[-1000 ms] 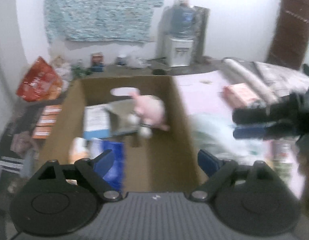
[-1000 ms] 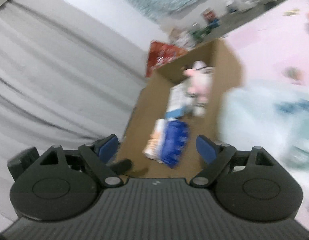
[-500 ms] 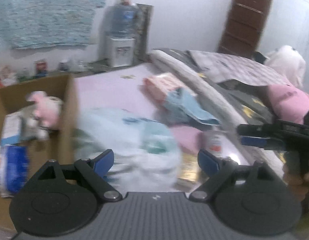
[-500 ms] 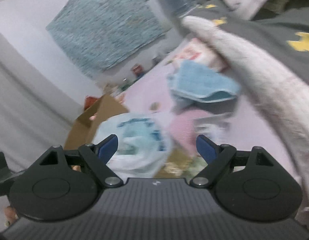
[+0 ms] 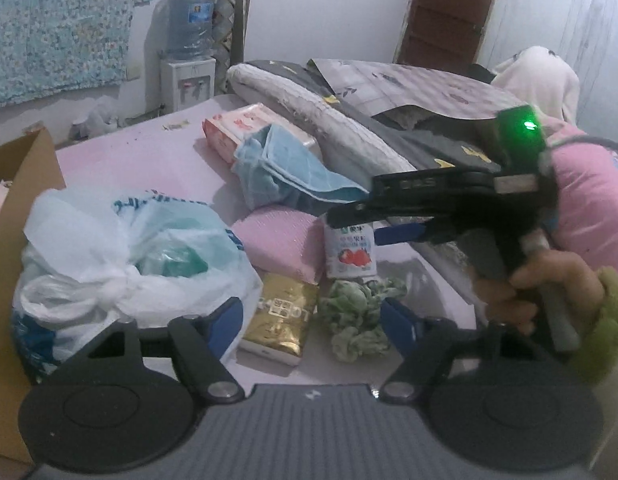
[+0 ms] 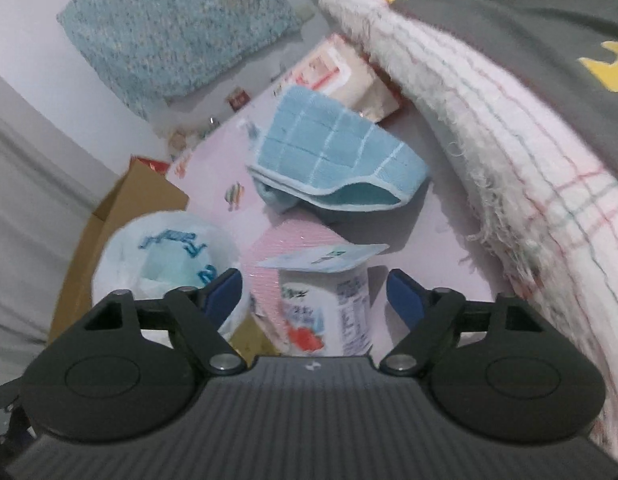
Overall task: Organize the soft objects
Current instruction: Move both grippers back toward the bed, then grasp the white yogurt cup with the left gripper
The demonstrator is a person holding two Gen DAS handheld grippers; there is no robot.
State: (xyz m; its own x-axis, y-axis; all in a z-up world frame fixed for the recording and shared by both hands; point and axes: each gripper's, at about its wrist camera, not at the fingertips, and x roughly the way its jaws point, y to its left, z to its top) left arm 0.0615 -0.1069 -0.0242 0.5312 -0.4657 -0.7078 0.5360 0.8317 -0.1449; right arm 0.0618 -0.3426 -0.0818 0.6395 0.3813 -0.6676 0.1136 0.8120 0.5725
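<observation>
My left gripper point(image 5: 311, 320) is open and its jaws are closing above a gold packet point(image 5: 281, 320) and a crumpled green cloth point(image 5: 357, 320), with neither one touched. My right gripper point(image 6: 313, 296) is also closing, with a strawberry yoghurt cup point(image 6: 325, 308) between its blue pads and a gap on both sides. The left wrist view shows that right gripper point(image 5: 369, 224) over the same cup point(image 5: 351, 252). A pink cloth point(image 5: 281, 244) and a blue towel point(image 5: 285, 168) lie behind the cup. A knotted white plastic bag point(image 5: 121, 256) sits at the left.
An open cardboard box point(image 5: 13, 200) stands left of the bag. A tissue pack point(image 5: 245, 124) lies behind the towel. A rolled blanket point(image 6: 489, 120) and grey bedding rise along the right. A hand with a green cuff point(image 5: 549, 288) holds the right gripper.
Both views swung away from the cardboard box to the pile on the pink sheet. Both grippers came down and their jaws narrowed. The yoghurt cup now stands between the right pads.
</observation>
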